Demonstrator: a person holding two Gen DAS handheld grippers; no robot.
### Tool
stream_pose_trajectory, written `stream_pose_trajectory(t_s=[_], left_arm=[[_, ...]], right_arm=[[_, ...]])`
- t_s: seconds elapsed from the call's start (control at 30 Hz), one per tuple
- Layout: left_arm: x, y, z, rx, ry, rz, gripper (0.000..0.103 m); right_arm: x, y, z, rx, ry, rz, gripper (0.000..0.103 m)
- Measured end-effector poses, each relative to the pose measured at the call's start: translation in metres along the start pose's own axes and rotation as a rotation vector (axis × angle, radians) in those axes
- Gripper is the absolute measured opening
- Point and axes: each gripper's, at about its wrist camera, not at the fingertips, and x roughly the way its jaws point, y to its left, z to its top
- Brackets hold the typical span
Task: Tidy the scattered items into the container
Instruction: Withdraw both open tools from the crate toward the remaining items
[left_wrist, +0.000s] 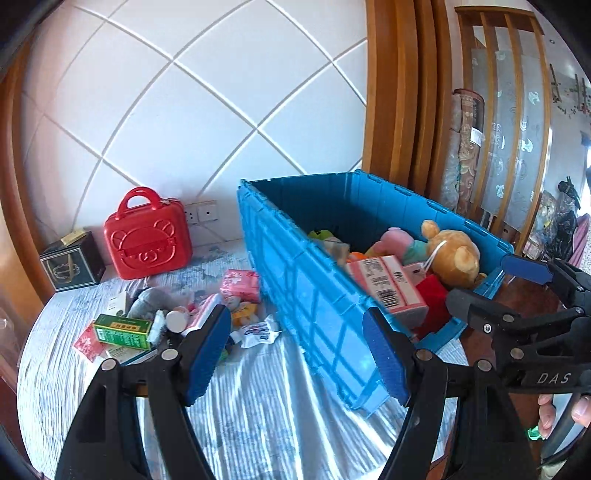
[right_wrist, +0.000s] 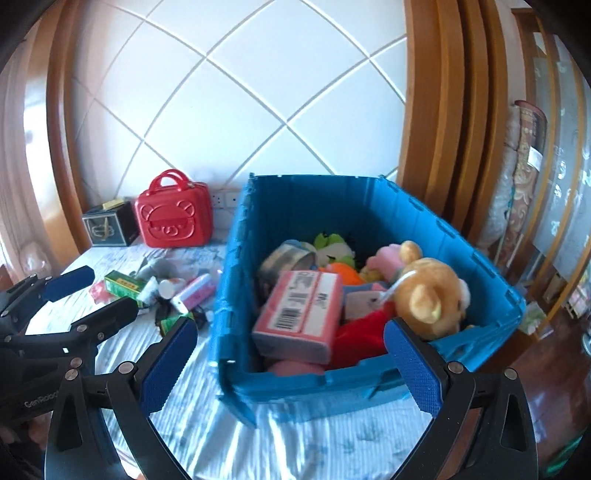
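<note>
Bright daylight throughout, with sheen on the pale tablecloth (left_wrist: 258, 398). Strong fisheye curvature bends the wall tiles (right_wrist: 258, 92); motion blur softens the blue crate (right_wrist: 332, 384).

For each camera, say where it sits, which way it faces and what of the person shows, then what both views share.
Left wrist: on the left gripper, jaws open, facing the blue crate and the scattered pile; the right gripper and fingers show at right.
Right wrist: on the right gripper, jaws open, looking into the crate at the teddy bear; the left gripper shows at left.
Shared: crate, bear, pink box, red case.
</note>
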Motion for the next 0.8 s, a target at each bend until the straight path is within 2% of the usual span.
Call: stream_pose_trajectory(t_s=[0.17, 0.37, 0.57, 0.67, 0.8], left_arm=[[-0.014, 0.084, -0.024, -0.055, 0.009, 0.104, 0.073], [-0.011, 0.177, -0.054, -0.188, 0.053, 0.210, 0.073], [0.022, 0.242, -0.083, -0.299, 0.154, 0.291, 0.073], [0.042, 0.267, -0.097, -0.336, 0.202, 0.318, 0.073], [0.060, 0.302, -0.118, -0.395, 0.226, 0.391, 0.073]], right_arm=[[0.014, 0.078, 0.001, -0.019, 0.009, 0.054, 0.103], [0.054, 0.149, 0.003, -0.047, 0.066, 0.139, 0.103], [0.109, 0.194, -0.001, -0.089, 0.135, 0.210, 0.103], [0.144, 0.206, -0.002, -0.095, 0.174, 0.232, 0.103], [0.198, 0.211, -0.006, -0.094, 0.237, 0.248, 0.103]])
